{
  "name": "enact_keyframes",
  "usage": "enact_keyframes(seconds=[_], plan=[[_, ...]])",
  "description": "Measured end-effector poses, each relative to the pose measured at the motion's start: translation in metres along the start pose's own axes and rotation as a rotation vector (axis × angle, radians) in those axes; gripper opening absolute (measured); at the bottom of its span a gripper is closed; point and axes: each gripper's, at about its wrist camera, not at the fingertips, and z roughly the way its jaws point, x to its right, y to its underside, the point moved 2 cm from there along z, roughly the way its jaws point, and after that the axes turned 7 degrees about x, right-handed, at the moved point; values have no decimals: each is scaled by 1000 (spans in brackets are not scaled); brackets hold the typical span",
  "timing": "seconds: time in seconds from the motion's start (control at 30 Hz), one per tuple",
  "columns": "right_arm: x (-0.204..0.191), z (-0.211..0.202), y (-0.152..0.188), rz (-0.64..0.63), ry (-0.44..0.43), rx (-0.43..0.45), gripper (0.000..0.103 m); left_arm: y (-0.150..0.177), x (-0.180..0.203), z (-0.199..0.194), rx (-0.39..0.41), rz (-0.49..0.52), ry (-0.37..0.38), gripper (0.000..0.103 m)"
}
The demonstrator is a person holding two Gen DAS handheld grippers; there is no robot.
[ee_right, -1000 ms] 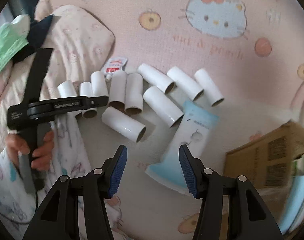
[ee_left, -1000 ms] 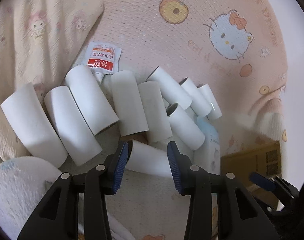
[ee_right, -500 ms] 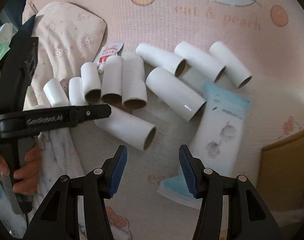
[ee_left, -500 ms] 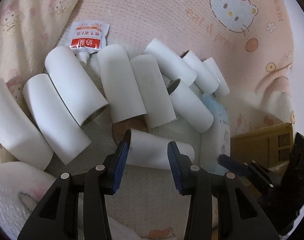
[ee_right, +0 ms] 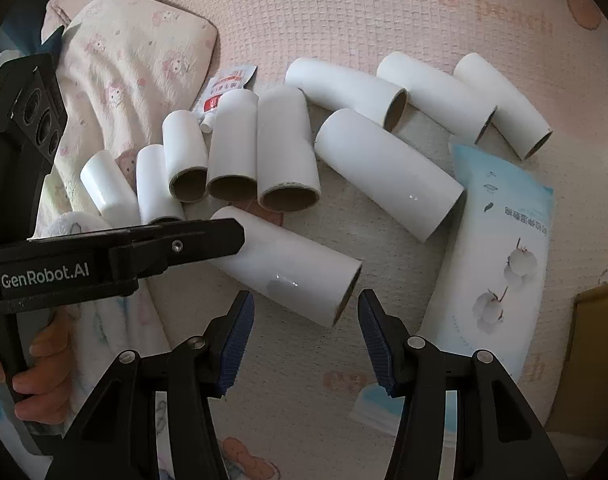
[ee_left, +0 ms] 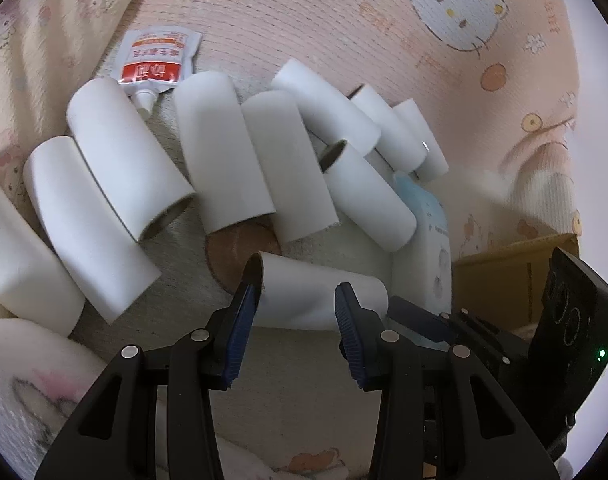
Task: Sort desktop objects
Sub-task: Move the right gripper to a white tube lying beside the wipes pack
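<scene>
Several white cardboard tubes lie on a pink Hello Kitty blanket. One loose tube (ee_left: pixel 316 296) (ee_right: pixel 287 264) lies apart, nearest both grippers. My left gripper (ee_left: pixel 297 300) is open with its jaws around one end of this tube. In the right wrist view the left gripper's black fingers (ee_right: pixel 207 236) reach over that end. My right gripper (ee_right: pixel 306 332) is open, just in front of the tube's other end, not touching it. A row of tubes (ee_right: pixel 239 144) lies behind, with more tubes (ee_right: pixel 436 96) at the back right.
A red and white spouted sachet (ee_left: pixel 155 60) (ee_right: pixel 225 88) lies behind the tubes. A pale blue cotton pad pack (ee_right: pixel 500 248) lies right of the loose tube. A cardboard box (ee_left: pixel 504 272) stands at the right. A pink pillow (ee_right: pixel 123 76) lies at the left.
Both grippers have moved closer to the loose tube. The left jaws now sit around its end, and the right gripper has come up to the other end.
</scene>
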Motion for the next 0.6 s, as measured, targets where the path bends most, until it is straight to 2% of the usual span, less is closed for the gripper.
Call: enact_keyframes(seconds=[0.13, 0.27, 0.37, 0.47, 0.6], plan=[[0, -2, 1, 4, -29, 22, 51, 3, 6, 1, -5, 35, -12, 43], [0, -2, 2, -3, -5, 21, 51, 6, 9, -1, -2, 52, -9, 40], [1, -6, 4, 25, -20, 27, 51, 10, 12, -10, 18, 61, -16, 35], [-2, -18, 8, 17, 1, 45, 51, 22, 16, -23, 56, 38, 28, 35], [-6, -36, 21, -18, 62, 62, 51, 47, 23, -31, 59, -29, 78, 35]])
